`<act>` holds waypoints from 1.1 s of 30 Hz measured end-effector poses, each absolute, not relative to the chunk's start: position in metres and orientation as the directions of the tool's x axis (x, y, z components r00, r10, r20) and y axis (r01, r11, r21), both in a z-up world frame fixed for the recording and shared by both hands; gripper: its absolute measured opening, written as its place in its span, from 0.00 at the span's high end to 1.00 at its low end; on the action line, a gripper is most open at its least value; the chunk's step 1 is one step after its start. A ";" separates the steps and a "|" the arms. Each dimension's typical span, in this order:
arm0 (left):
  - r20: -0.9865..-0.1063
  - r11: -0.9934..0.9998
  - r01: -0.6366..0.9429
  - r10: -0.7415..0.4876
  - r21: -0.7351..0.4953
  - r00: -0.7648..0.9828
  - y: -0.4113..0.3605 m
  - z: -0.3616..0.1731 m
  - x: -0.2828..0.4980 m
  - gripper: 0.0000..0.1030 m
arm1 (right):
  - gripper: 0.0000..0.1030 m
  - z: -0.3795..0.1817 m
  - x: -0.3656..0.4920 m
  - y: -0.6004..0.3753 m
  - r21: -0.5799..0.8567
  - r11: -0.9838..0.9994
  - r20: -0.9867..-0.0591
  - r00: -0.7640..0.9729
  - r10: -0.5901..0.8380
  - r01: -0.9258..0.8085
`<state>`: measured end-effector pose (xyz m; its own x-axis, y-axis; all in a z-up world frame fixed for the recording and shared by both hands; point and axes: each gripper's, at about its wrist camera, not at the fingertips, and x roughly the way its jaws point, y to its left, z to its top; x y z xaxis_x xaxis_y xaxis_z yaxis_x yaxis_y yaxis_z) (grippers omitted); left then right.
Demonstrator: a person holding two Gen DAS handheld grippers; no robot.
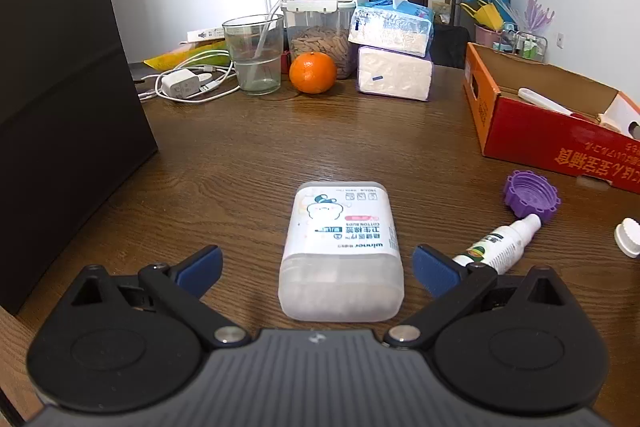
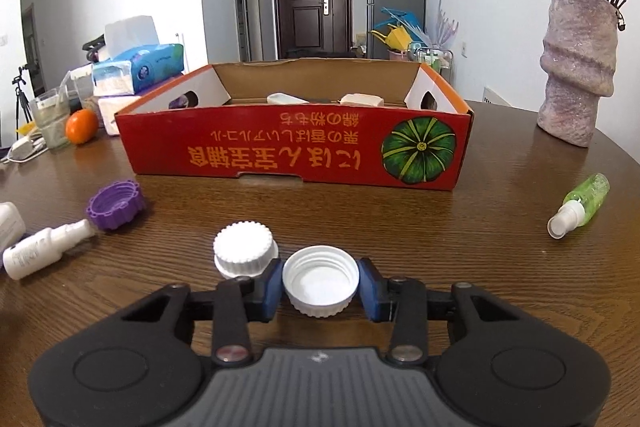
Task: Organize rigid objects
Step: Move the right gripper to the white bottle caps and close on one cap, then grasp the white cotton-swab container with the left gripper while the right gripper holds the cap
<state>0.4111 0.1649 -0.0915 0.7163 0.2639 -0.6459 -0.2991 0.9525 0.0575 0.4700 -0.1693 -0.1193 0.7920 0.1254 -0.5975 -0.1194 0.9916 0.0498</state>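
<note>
My left gripper [image 1: 318, 267] is open around a translucent cotton-swab box [image 1: 340, 251] lying on the wooden table; the blue pads stand apart from its sides. My right gripper [image 2: 320, 285] is shut on a white bottle cap [image 2: 320, 279], open side up, at table level. Another white ribbed cap [image 2: 245, 249] sits just left of it. A purple cap [image 2: 116, 203] and a white spray bottle [image 2: 44, 247] lie to the left; both show in the left wrist view, the cap [image 1: 530, 194] and the bottle [image 1: 500, 245]. A green spray bottle [image 2: 582, 203] lies at right. A red cardboard box [image 2: 296, 155] stands ahead, holding a few white items.
A glass [image 1: 254, 55], an orange [image 1: 313, 73], a nut container [image 1: 320, 35], tissue packs [image 1: 394, 51] and a charger [image 1: 182, 83] crowd the far table edge. A dark cabinet [image 1: 60, 87] stands at left. A vase with flowers [image 2: 576, 67] stands at right.
</note>
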 end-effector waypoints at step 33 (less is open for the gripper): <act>-0.648 0.958 -0.282 0.250 0.056 0.719 0.171 -0.112 0.433 0.35 | 0.62 -0.113 0.458 -0.179 0.075 0.996 -0.532 0.842 0.084 -0.053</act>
